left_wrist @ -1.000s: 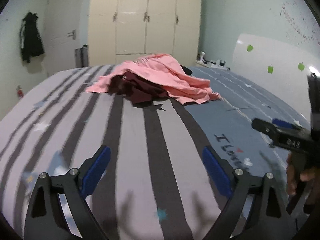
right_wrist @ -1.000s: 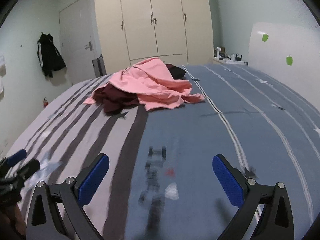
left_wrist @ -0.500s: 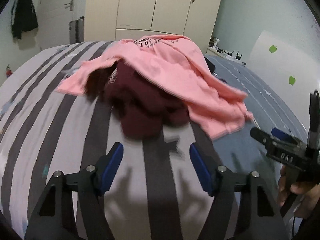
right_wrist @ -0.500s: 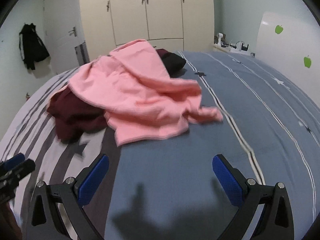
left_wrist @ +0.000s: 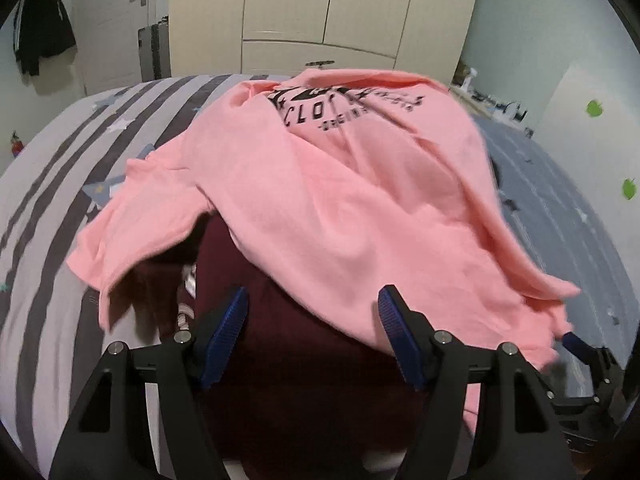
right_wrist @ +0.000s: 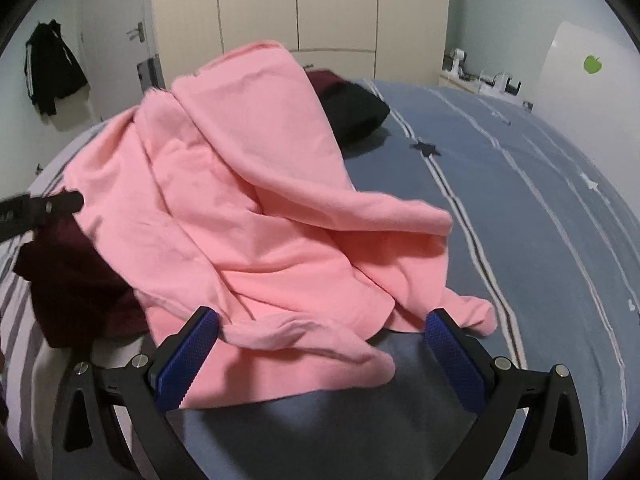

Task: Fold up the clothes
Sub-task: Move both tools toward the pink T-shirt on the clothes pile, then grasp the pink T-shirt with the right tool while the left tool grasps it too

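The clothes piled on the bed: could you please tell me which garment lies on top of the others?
The pink shirt with black lettering: it drapes over the maroon garment, which shows only beneath its near edge, and a black garment peeks out behind it.

A bed (right_wrist: 520,220) is filling the lower view, its cover (left_wrist: 48,208) showing grey and dark stripes with stars on one half and blue with thin white lines on the other. At twelve o'clock a cream wardrobe (right_wrist: 296,4) is standing shut against the far wall. At ten o'clock a white door (left_wrist: 116,20) is showing its handle, and a dark jacket (right_wrist: 52,68) is hanging on the wall beside it. At two o'clock a white panel (right_wrist: 576,76) is carrying green apple stickers (right_wrist: 593,64), with small clutter on a low shelf (right_wrist: 480,78) nearby.
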### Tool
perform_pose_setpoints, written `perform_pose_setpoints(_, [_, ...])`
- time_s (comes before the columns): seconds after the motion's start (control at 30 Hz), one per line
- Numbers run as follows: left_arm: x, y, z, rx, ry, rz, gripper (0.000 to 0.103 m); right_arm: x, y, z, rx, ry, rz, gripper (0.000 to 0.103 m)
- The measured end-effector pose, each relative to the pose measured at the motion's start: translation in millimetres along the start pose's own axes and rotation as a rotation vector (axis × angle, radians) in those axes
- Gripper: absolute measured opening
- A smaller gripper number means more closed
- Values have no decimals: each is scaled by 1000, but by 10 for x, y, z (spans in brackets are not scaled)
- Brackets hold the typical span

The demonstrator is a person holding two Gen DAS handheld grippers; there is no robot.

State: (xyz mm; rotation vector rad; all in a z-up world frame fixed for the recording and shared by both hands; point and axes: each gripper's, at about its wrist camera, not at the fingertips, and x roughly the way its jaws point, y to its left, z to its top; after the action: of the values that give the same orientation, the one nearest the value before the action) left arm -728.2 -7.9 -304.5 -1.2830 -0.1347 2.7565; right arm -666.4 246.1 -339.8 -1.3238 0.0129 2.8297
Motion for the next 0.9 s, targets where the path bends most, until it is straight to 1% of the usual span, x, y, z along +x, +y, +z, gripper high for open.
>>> perform_pose_setpoints(0.03, [47, 2, 14, 13, 6, 6, 52, 56, 2, 2, -6, 14, -4, 102])
perform_pose_setpoints(0.07, [81, 0, 21, 23, 10, 7, 45, 107, 2, 2, -7, 27, 2, 102])
perform_pose_setpoints(0.1, [111, -2, 26, 31, 14, 7, 37, 150, -1, -1, 0, 39, 18, 97])
perform_pose_setpoints(0.13, [145, -7, 22, 36, 25, -2, 32, 193, -3, -4, 6, 51, 35, 85])
perform_pose_setpoints(0.17, [180, -10, 15, 40, 42, -14, 21, 236, -5, -8, 12, 63, 51, 78])
perform_pose_setpoints(0.2, [202, -18, 14, 47, 52, -24, 11, 271, 0, -6, 19, 74, 66, 65])
perform_pose_setpoints(0.23, [217, -30, 15, 57, 59, -34, 8, 297, 14, 2, 27, 85, 79, 56])
perform_pose_setpoints(0.27, [205, -41, 18, 69, 55, -42, 4, 310, 26, 9, 34, 93, 92, 53])
perform_pose_setpoints(0.3, [150, -40, 22, 73, 44, -53, 3, 306, 38, 12, 38, 97, 104, 44])
perform_pose_setpoints(0.33, [82, -33, 25, 72, 33, -64, 2, 302, 50, 16, 43, 100, 117, 34])
perform_pose_setpoints(0.37, [15, -26, 27, 72, 21, -76, 2, 283, 55, 17, 47, 101, 126, 30])
perform_pose_setpoints(0.4, [-53, -19, 30, 72, 10, -88, 2, 245, 53, 14, 52, 99, 132, 22])
perform_pose_setpoints(0.43, [-151, -6, 29, 78, -3, -96, 2, 200, 44, 11, 59, 96, 142, 18])
perform_pose_setpoints(0.53, [-503, 42, 15, 102, -45, -109, 2, -68, -15, -11, 88, 62, 214, 18])
perform_pose_setpoints(0.7, [-1275, 239, -98, 94, -110, -153, 1, -770, 22, -135, 61, -13, 297, 17])
perform_pose_setpoints(0.8, [-1805, 401, -337, 55, -123, -181, 1, -1256, 115, -280, 37, -34, 341, 16])
perform_pose_setpoints(0.9, [-2338, 520, -736, 13, -107, -188, 1, -1802, 223, -541, 26, -35, 393, 16])
